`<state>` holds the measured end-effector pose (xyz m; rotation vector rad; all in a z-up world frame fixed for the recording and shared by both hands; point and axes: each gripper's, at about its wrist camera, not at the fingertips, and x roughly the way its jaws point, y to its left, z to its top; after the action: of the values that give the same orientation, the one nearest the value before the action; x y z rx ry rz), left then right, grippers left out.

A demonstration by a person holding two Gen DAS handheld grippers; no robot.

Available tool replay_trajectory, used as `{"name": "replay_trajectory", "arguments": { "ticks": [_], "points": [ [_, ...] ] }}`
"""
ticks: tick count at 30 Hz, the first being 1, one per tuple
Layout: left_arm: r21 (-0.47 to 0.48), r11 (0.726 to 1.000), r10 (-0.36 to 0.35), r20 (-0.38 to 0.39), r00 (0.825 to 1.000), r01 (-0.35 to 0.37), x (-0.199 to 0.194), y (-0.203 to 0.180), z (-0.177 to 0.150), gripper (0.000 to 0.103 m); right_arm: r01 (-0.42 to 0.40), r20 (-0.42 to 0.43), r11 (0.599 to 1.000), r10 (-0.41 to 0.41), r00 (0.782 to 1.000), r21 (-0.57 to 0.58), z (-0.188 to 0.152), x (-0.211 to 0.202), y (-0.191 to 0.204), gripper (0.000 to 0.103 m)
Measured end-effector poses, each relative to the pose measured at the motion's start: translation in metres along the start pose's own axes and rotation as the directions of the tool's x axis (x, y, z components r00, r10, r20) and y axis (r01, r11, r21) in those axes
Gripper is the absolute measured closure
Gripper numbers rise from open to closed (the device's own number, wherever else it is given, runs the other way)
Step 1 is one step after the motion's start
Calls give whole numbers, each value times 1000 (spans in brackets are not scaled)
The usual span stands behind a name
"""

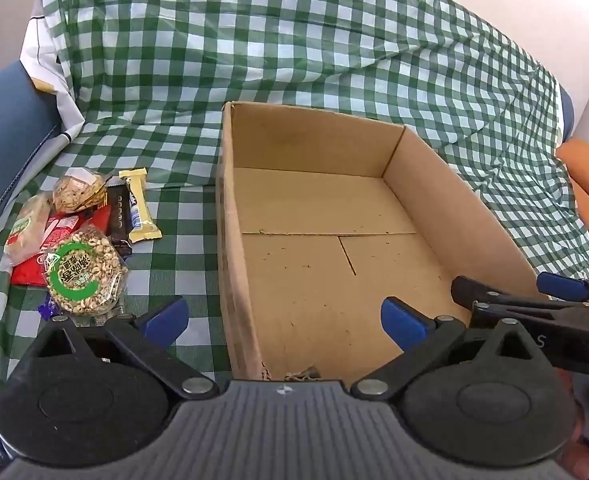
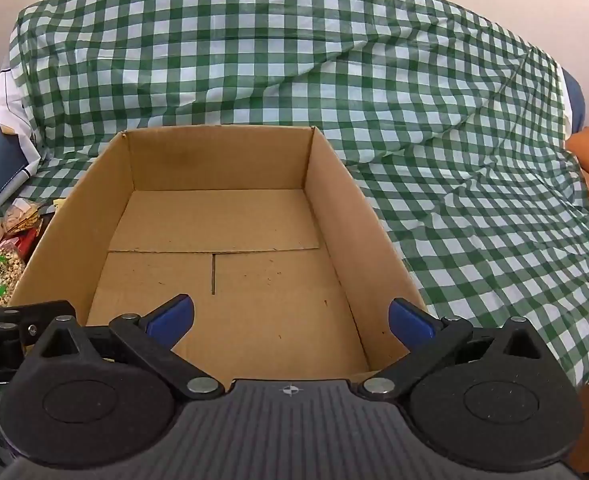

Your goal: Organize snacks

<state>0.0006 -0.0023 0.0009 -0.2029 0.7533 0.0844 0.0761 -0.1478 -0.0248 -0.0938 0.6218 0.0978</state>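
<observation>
Cardboard box (image 2: 222,160) sat empty on the green checked cloth (image 1: 254,40); the snacks (image 1: 82,240) lay heaped just left of it. I held my left hand-held gripper (image 1: 284,320) and right hand-held gripper (image 2: 292,320) spread wide, grasping nothing.

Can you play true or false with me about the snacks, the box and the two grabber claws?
1. The cardboard box has snacks inside. False: nothing is in it.
2. The snack pile lies beside the box on the green checked cloth. True.
3. The left gripper holds a snack. False: it is open and holds nothing.
4. The right gripper is open. True.
5. The round puffed-grain pack has a green ring. True.
</observation>
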Motion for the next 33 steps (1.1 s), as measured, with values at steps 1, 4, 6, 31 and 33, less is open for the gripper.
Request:
{"name": "replay_trajectory", "arguments": {
  "ticks": [1,4,6,31,33],
  "points": [
    [-2,1000,0,0,1000,0,0,-1,0,1,1,-3,1000,-1,1000,1,1,1,0,0],
    [-3,1000,0,4,1000,0,0,-3,-1,1,1,7,1000,-1,1000,1,-1,-1,6,0],
    [-3,1000,-2,4,1000,2,-2,1,-3,1,1,5,1000,-1,1000,-2,-1,-1,5,0],
    [19,1000,-25,7,1000,25,-5,3,-3,42,-45,27,999,45,999,-16,0,-2,7,11],
    [12,999,-31,3,1000,31,-7,8,-2,56,-69,26,998,69,997,-10,1,-3,8,18]
  ]
}}
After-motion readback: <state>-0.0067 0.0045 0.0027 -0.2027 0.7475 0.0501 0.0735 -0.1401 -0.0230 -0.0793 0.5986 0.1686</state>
